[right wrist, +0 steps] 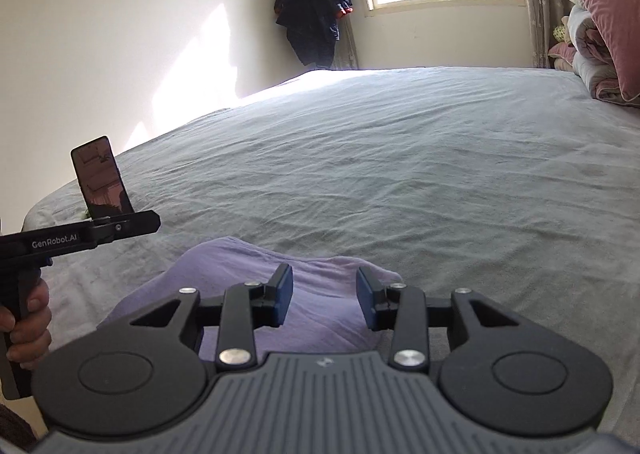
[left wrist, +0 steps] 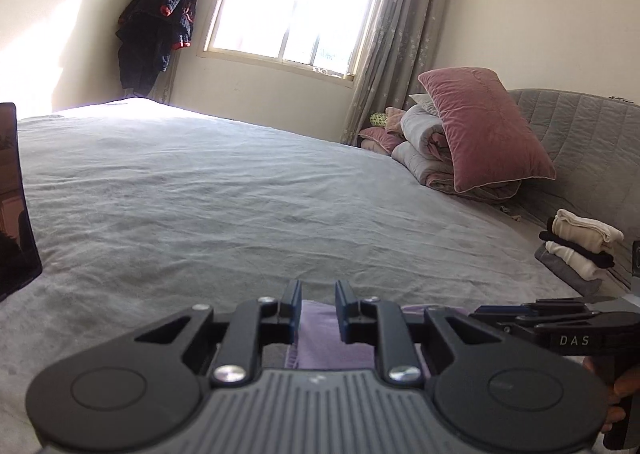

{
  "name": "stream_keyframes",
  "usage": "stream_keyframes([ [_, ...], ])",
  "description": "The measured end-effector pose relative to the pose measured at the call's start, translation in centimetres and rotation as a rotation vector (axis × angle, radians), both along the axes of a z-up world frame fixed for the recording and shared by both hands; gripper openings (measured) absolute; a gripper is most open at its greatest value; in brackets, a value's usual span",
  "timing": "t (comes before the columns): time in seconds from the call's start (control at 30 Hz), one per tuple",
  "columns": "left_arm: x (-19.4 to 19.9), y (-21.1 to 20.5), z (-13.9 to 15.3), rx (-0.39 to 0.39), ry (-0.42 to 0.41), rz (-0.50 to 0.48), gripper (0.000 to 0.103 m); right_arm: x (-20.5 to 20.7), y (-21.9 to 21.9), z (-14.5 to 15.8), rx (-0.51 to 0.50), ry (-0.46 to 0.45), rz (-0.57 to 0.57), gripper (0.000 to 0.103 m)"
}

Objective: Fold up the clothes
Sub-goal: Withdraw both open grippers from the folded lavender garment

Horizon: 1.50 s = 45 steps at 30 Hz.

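Nearest the lens in the right wrist view: the right gripper [right wrist: 324, 300], jaws spread wide w/ nothing between them, hovering just over the lilac garment [right wrist: 320, 318] that lies on the grey bedsheet [right wrist: 360, 173] at the near edge of the bed. The left gripper [left wrist: 318, 312] is also spread, narrower gap, nothing pinched, w/ the same lilac cloth showing between and below its fingers. The garment looks bunched or partly doubled, edges rounded; can't tell if it's half-folded or just dropped there, so the scene fits either a fold under way or one about to be smoothed and finished. To the right, near the headboard, a stack of folded clothes [left wrist: 580, 250] (cream, black, grey) sits neat, so some items lie folded already. To do the step well, my judgement: each claw should take one cloth layer only at a clear edge or corner, not a fistful from the middle; both should stay level & about the garment's width apart so the fold line runs straight; lift just enough to clear the sheet, since thin jersey will sag and drag wrinkles along. Risk: pinching the bedsheet along w/ the garment, as both are soft and lie flush. The phone on a stand [right wrist: 102, 181] at the left is well apart, no obstacle.
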<state>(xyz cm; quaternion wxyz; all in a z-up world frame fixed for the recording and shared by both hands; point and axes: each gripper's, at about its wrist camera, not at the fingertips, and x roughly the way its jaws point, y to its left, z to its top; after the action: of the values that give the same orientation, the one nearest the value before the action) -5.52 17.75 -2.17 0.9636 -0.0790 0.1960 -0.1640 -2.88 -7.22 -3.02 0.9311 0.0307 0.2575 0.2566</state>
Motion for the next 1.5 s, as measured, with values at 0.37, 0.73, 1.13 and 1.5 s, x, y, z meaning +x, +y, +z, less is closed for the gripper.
stream_keyframes([
  [0.37,-0.2,1.6,-3.7,0.104,0.124,-0.022,0.029,-4.2,2.2,-2.5,-0.240,-0.070,0.211,0.043],
  [0.73,-2.7,-1.1,-1.6,0.118,0.068,-0.182,0.028,-6.1,1.8,-1.9,-0.251,-0.089,0.234,0.044],
  [1.13,-4.0,-1.6,-1.7,0.258,0.137,-0.217,0.036,-7.7,-0.1,-2.5,-0.317,-0.076,0.316,0.050],
  [1.5,-4.1,-2.0,0.1,0.256,0.146,-0.170,0.079,-6.0,-1.2,-0.2,-0.134,0.016,0.180,0.070],
])
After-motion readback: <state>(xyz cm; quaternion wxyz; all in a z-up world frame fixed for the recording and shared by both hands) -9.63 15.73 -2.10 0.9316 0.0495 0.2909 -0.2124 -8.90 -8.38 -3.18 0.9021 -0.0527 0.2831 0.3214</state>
